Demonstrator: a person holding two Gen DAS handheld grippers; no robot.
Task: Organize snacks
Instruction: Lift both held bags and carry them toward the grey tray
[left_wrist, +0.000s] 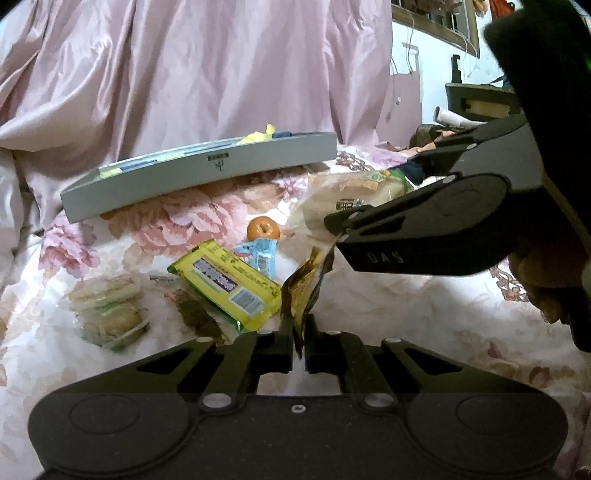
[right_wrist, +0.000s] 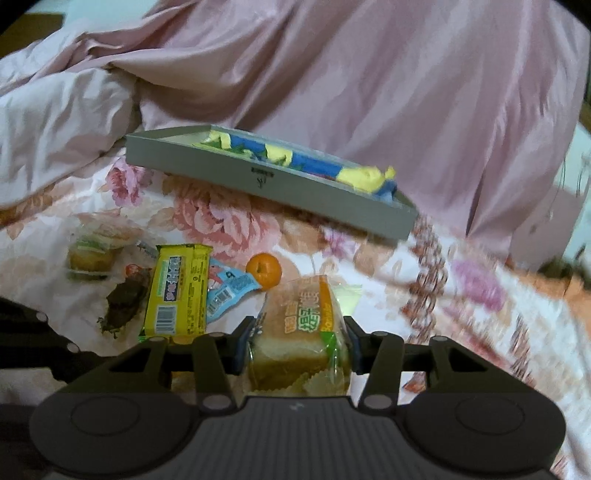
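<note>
My left gripper (left_wrist: 299, 343) is shut on a brown-gold snack wrapper (left_wrist: 304, 291) that stands up between its fingers. My right gripper (right_wrist: 297, 339) is shut on a wrapped sandwich bread pack (right_wrist: 299, 328); it also shows in the left wrist view (left_wrist: 343, 199), held by the right gripper (left_wrist: 334, 230). On the floral bedsheet lie a yellow snack pack (left_wrist: 225, 284) (right_wrist: 177, 291), a blue packet (left_wrist: 260, 254) (right_wrist: 229, 290), a small orange (left_wrist: 263, 229) (right_wrist: 264, 269), a dark seaweed pack (right_wrist: 123, 297) and a wrapped cake (left_wrist: 110, 310) (right_wrist: 92, 254). A grey tray (left_wrist: 207, 173) (right_wrist: 266, 184) behind them holds blue and yellow packs.
A pink quilt (right_wrist: 369, 74) is heaped behind the tray. In the left wrist view, a wall, shelf and clutter (left_wrist: 461, 99) stand at the far right. The person's hand (left_wrist: 543, 284) holds the right gripper at the right edge.
</note>
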